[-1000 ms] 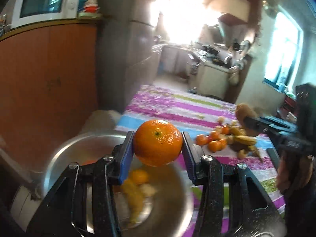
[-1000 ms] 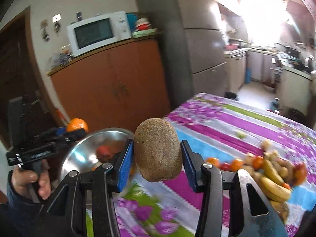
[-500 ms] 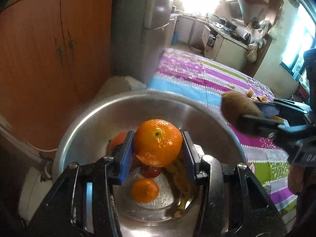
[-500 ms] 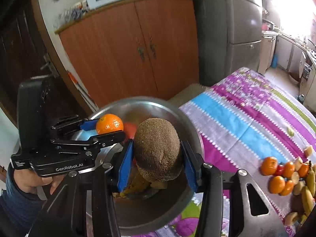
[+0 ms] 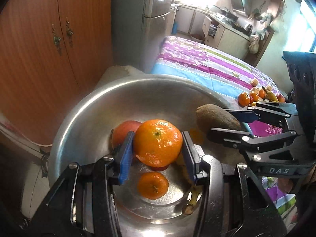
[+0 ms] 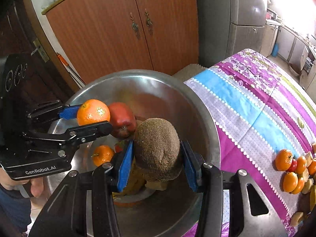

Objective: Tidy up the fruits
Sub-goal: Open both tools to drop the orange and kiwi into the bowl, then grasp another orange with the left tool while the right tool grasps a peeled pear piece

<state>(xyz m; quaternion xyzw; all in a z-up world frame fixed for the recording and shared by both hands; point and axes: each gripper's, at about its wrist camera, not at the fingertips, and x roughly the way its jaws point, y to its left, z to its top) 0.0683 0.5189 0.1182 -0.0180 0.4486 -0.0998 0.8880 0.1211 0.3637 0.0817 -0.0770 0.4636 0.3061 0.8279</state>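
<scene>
My left gripper (image 5: pixel 157 147) is shut on an orange (image 5: pixel 158 143) and holds it over the steel bowl (image 5: pixel 83 110). In the right wrist view the same orange (image 6: pixel 93 112) hangs at the bowl's left side. My right gripper (image 6: pixel 157 158) is shut on a brown kiwi (image 6: pixel 158 147) above the bowl (image 6: pixel 199 114); the left wrist view shows that kiwi (image 5: pixel 217 118) at the bowl's right rim. Inside the bowl lie a red apple (image 6: pixel 122 118), a small orange (image 5: pixel 153 185) and a banana (image 5: pixel 192 195).
A pile of oranges, bananas and other fruit (image 6: pixel 296 167) lies on the striped purple tablecloth (image 6: pixel 256 102) to the right of the bowl. A wooden cupboard (image 6: pixel 122 29) and a fridge (image 6: pixel 237 15) stand behind. A person's hand (image 6: pixel 21 183) holds the left gripper.
Both grippers have swung from the table toward the bowl and lowered over it, carrying the orange and the kiwi. Both remain shut on their fruit.
</scene>
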